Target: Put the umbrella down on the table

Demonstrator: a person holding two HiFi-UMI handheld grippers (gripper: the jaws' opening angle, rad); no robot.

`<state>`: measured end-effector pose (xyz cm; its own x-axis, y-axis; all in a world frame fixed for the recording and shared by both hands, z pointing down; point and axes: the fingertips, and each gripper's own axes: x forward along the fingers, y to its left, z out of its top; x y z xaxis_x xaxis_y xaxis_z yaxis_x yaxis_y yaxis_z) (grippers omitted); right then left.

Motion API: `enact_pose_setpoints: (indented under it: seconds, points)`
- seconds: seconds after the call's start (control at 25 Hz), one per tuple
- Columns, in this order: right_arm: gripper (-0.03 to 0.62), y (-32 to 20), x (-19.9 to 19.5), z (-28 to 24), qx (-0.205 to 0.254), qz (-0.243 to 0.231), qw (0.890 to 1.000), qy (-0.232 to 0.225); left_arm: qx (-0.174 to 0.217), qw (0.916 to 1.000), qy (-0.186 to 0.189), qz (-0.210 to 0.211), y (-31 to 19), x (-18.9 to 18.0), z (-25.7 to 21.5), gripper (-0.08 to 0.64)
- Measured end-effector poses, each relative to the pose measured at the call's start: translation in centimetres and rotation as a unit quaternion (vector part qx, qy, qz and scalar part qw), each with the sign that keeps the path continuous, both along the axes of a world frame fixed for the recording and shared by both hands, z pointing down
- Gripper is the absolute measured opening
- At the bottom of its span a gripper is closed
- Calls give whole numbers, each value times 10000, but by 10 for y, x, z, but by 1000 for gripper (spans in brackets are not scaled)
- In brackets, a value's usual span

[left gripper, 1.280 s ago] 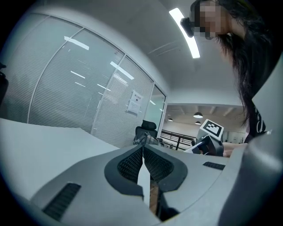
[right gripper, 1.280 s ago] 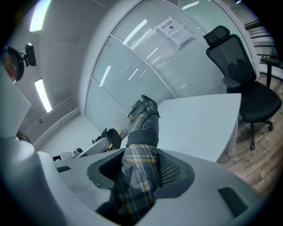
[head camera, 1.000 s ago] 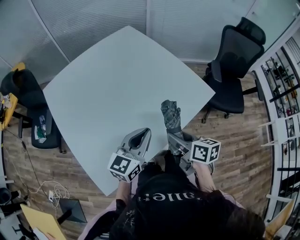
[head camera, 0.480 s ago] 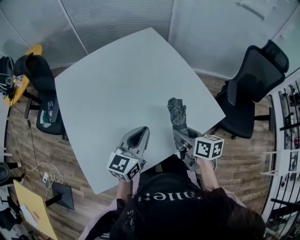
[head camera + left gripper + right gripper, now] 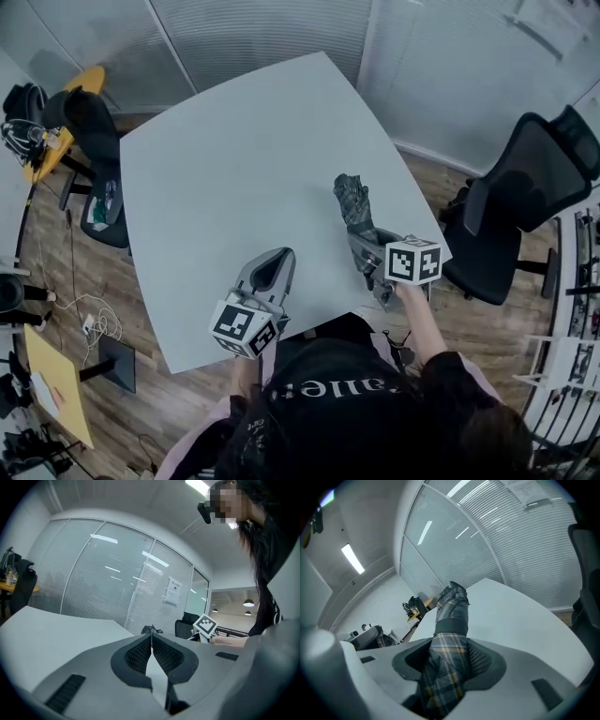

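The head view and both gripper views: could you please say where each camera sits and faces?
Head view: on the person's head, looking steeply down at the table; shows torso, left claw, right claw.
Left gripper view: on the left claw, looking along its shut jaws across the table; torso at right.
Right gripper view: on the right claw, looking along jaws clamped on the umbrella.
Shared: head and right gripper views both show the umbrella.

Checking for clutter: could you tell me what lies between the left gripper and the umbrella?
Only bare table separates the left gripper from the umbrella, per the head view.
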<state>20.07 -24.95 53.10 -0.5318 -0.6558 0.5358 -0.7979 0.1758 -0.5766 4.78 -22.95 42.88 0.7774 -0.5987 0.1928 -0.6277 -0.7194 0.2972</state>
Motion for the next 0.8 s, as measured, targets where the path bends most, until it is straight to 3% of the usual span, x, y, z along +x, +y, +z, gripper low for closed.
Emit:
enact_pose_setpoints:
  seconds: [0.44,0.8]
  points:
    - [210,-99,48,43,-169,-939,9899,1049,64,9983,-133,-568,-12,9,-1,26]
    - [210,-176,62,103,-504,-1745,9593,2163,-32,9941,-250,-1056,-24,-1,4,26]
